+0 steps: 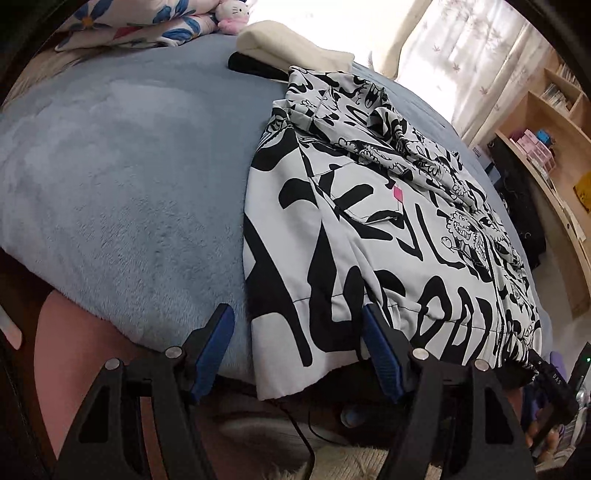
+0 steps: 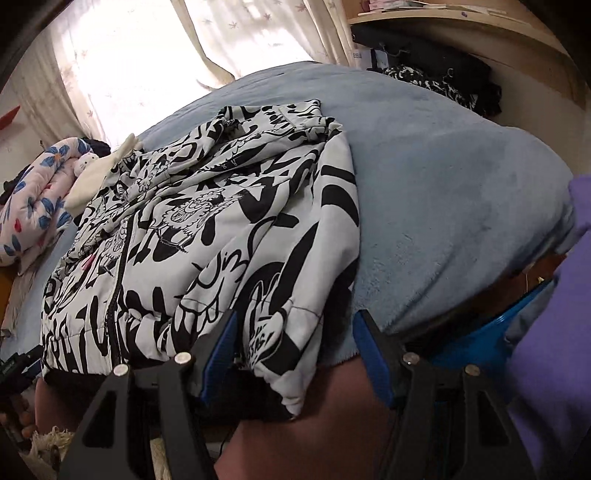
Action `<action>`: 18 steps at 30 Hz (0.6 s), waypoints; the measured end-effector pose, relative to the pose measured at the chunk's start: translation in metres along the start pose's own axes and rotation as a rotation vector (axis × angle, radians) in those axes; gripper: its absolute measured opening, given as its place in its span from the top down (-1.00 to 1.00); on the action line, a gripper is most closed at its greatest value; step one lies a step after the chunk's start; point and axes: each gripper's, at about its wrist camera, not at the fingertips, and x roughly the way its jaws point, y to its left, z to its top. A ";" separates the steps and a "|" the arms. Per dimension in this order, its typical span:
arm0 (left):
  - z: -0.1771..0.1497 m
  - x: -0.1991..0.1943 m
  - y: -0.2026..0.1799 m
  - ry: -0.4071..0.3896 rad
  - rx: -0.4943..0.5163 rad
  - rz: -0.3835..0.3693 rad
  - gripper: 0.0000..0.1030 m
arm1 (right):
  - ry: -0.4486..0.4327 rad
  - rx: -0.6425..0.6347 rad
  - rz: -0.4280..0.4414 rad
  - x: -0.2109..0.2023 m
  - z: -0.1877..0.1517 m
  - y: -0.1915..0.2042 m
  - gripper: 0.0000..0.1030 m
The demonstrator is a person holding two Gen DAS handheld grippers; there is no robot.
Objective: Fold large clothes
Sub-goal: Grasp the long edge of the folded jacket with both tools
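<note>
A white jacket with bold black graphic print (image 1: 369,229) lies on the blue fleece bed cover (image 1: 122,177), its hem hanging over the near edge. Its sleeves are folded in over the body. My left gripper (image 1: 297,328) is open, its blue-padded fingers straddling the jacket's left hem corner without holding it. In the right wrist view the jacket (image 2: 207,229) fills the left half, and my right gripper (image 2: 293,332) is open, its fingers either side of the jacket's right hem corner. The other gripper's black tip (image 2: 22,363) shows at the far left.
A floral quilt with a plush toy (image 1: 147,22) and a folded cream cloth (image 1: 295,46) lie at the bed's far end. Wooden shelves (image 1: 554,122) and dark piled items (image 2: 443,77) stand beyond the bed. A purple sleeve (image 2: 554,350) is at right. Curtained window behind.
</note>
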 end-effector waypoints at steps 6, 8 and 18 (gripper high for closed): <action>-0.003 -0.002 0.000 -0.001 -0.004 -0.011 -0.34 | 0.013 -0.012 0.018 0.002 0.001 0.001 0.09; -0.003 0.000 0.002 0.012 -0.010 -0.023 -0.35 | 0.020 -0.008 0.019 0.003 0.000 0.000 0.06; -0.004 0.012 -0.035 0.058 0.166 -0.024 0.32 | 0.024 -0.043 0.019 0.005 0.003 0.006 0.41</action>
